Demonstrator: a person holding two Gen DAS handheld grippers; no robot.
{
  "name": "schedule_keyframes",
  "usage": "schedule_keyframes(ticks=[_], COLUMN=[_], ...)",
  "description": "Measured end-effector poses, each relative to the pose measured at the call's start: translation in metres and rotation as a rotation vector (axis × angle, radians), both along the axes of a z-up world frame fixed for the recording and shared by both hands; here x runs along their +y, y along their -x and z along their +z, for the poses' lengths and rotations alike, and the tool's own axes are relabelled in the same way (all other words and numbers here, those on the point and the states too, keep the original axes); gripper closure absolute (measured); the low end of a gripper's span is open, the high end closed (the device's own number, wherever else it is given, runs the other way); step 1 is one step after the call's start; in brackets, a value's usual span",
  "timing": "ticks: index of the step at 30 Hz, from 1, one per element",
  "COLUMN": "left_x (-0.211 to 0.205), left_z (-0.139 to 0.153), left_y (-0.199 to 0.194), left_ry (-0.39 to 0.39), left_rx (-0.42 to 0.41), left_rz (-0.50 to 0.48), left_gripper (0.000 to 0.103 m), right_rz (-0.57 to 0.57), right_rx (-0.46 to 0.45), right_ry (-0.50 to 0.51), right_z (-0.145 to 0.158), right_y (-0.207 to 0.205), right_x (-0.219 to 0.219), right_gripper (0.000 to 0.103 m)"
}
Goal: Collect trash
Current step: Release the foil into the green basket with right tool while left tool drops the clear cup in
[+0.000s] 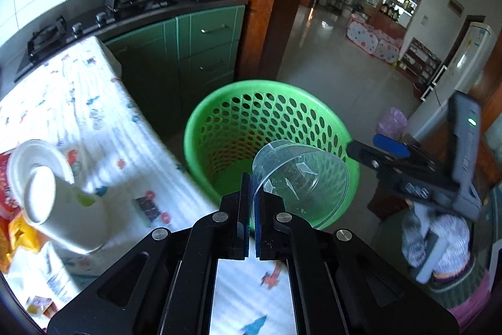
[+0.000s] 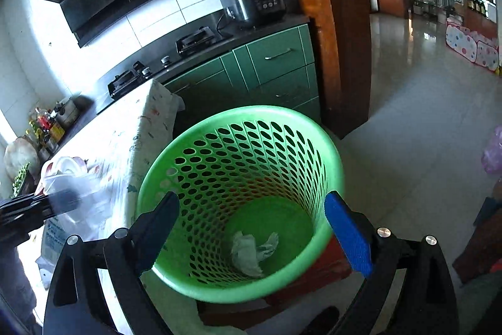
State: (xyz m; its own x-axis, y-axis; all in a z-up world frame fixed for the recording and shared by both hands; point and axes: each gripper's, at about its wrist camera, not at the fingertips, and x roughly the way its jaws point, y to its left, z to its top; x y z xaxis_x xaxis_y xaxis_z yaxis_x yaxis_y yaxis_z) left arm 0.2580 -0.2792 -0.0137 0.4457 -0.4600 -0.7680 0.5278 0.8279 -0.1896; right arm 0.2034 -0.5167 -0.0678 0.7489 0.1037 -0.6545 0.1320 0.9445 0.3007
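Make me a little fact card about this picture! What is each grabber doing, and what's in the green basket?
left gripper: shut on the rim of a clear plastic cup, held over the basket
right gripper: open, empty, above the basket
green basket: round, full of holes, standing beside the table
inside the basket: crumpled paper at the bottom
table: patterned cloth, with a white paper cup lying tipped

both wrist views angled down, near, sharing green basket (image 1: 216, 127) (image 2: 175, 165)
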Motion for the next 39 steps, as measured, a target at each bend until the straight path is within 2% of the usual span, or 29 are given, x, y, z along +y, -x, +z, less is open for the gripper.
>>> schedule_keyframes(ticks=[10,12,14,22,30,39], left_x=[-0.022,-0.021,-0.017,-0.006,0.034,0.12], left_z=[-0.016,-0.018,-0.018,-0.013,0.015,0.035], left_y=[-0.012,-0.013,-0.013,-0.005,0.031,0.077], left_ry=[0.016,0.02,0.046,0.078,0.073,0.015], left_rx=[0.059,0.068,0.071,0.064,-0.019,-0.127], left_rz=[-0.012,-0.009,0.001,0.007,0.036,0.13], left_gripper=[0.097,0.091,0.072,0.072,0.072,0.07], right_rz=[0.015,0.017,0.018,0.016,0.047,0.176], right_rx=[-0.01,-0.011,-0.019,-0.033,-0.07,-0.102], right_ry=[-0.012,-0.013,-0.014,-0.026,-0.016,-0.008], right_z=[-0.005,-0.006,-0.005,0.0,0.022,0.039], right_y=[0.017,0.02,0.023,0.032,0.048,0.071], right_x=[0.004,0.007,0.011,0.02,0.039,0.105], right_gripper=[0.013,0.013,0.013,0.013,0.013,0.013])
